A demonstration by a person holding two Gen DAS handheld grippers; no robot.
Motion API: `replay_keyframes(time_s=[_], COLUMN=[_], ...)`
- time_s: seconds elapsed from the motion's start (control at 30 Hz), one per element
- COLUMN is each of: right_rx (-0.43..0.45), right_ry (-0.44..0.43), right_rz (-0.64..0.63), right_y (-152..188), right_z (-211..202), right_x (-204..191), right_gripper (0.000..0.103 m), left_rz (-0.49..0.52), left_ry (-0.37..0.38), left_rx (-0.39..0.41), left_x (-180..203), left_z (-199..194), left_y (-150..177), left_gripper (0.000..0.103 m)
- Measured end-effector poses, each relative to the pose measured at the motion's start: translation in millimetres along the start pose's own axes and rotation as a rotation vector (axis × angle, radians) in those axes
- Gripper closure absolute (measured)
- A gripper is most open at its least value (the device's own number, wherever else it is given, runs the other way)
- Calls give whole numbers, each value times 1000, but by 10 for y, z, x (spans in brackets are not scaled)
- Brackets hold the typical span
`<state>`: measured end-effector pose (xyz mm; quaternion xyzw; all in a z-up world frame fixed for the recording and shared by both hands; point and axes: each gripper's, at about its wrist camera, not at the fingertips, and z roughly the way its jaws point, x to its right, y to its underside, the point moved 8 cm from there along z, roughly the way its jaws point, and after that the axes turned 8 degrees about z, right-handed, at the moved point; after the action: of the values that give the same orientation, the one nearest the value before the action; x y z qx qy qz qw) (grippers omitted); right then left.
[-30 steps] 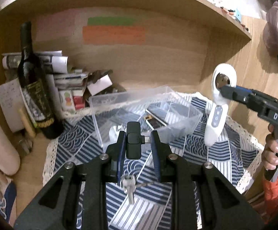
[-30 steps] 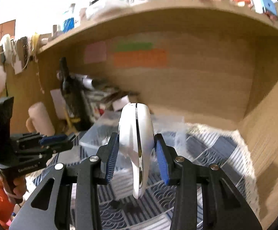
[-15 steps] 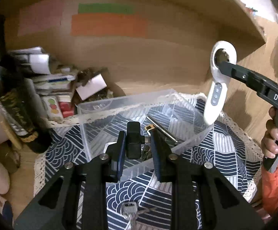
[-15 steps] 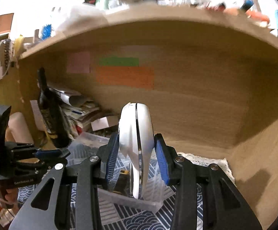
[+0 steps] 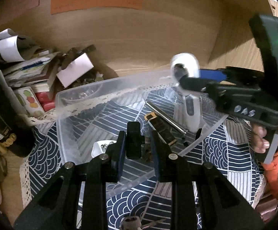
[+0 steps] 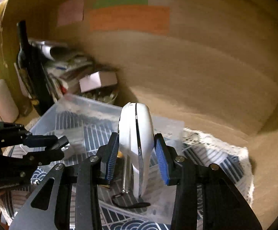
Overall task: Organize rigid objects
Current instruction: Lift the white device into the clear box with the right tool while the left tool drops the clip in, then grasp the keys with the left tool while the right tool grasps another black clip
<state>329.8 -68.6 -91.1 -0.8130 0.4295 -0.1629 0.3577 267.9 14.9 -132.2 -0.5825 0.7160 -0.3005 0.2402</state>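
My left gripper [image 5: 137,143] is shut on a small black plug-shaped gadget [image 5: 133,140], held over the clear plastic bin [image 5: 93,90]. My right gripper [image 6: 137,153] is shut on a white handheld device [image 6: 137,143] with a ring-shaped head, its lower end down inside the bin's right side [image 6: 93,115]. That device shows blurred in the left wrist view [image 5: 188,95]. In the bin lie a metal rod [image 5: 165,117], a black and gold bar [image 5: 160,128] and a white piece [image 5: 98,150].
The bin stands on a blue patterned cloth [image 5: 215,149] inside a wooden shelf nook. A dark wine bottle [image 6: 29,67], stacked papers and boxes [image 5: 33,72] crowd the left. A key [image 5: 131,222] lies on the cloth in front of the bin.
Both grippers moved forward over the bin. The right gripper lowered the white device from above the bin into its right side. The left gripper carried the black gadget past the key to above the bin.
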Motion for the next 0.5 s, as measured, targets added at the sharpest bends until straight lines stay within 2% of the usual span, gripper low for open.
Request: replay_keyframes(time_s=[0.17, 0.3, 0.43, 0.5], right_rx=[-64, -117, -97, -79], right_ry=[10, -25, -4, -3], right_rz=[-37, -9, -15, -9], right_y=[80, 144, 143, 143], right_z=[295, 388, 283, 166], right_x=[-74, -99, -119, -138], right_gripper=[68, 68, 67, 61], left_rz=[-10, -19, -27, -30], left_ry=[4, 5, -7, -15], left_rx=[-13, -9, 7, 27], left_x=[-9, -21, -34, -33], left_z=[52, 24, -59, -141], left_y=[0, -8, -21, -37], left_gripper=[78, 78, 71, 69])
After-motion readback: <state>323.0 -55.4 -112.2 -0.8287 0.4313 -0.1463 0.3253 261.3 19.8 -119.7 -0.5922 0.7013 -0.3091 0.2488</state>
